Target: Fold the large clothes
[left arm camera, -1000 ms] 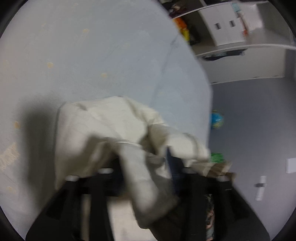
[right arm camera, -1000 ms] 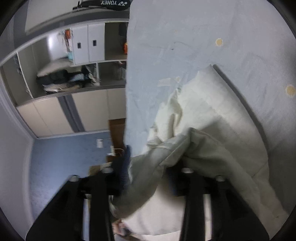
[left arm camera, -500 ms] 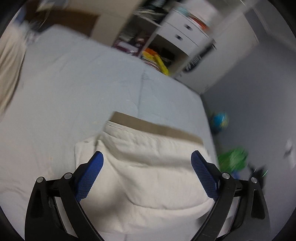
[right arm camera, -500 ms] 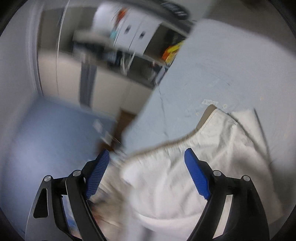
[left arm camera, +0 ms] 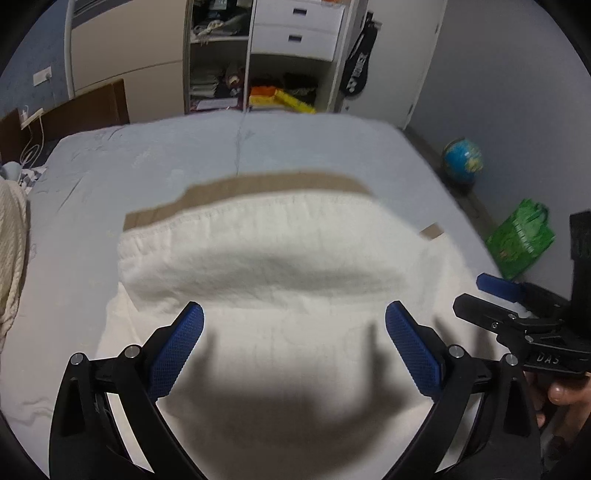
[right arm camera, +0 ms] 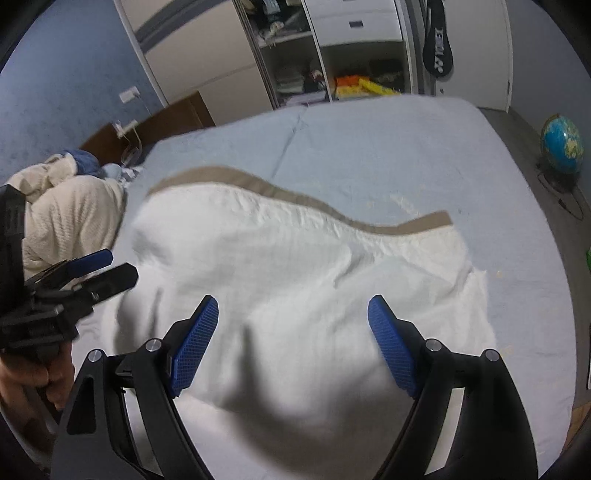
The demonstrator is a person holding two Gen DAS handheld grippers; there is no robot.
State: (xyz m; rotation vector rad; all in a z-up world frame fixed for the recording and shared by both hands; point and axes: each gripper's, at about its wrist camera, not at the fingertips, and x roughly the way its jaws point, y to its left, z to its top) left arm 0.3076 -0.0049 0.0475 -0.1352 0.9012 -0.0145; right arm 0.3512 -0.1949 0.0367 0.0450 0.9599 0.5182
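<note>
A large cream-white garment (left arm camera: 266, 288) with a tan band along its far edge lies in a soft heap on the light blue bed (left arm camera: 258, 147); it also shows in the right wrist view (right arm camera: 295, 266). My left gripper (left arm camera: 293, 347) is open and empty just above the garment's near part. My right gripper (right arm camera: 291, 343) is open and empty over the near part too. The right gripper shows at the right edge of the left wrist view (left arm camera: 517, 317), and the left gripper at the left edge of the right wrist view (right arm camera: 74, 280).
A cream knitted garment (right arm camera: 62, 218) lies piled at the bed's left by the dark headboard (right arm camera: 177, 110). Shelves and white drawers (left arm camera: 295, 33) stand beyond the bed. A globe (left arm camera: 463, 158) and a green bag (left arm camera: 521, 240) sit on the floor to the right.
Both grippers let go of the cream garment and opened. They drew back and levelled out; the garment dropped onto the bed and is settling.
</note>
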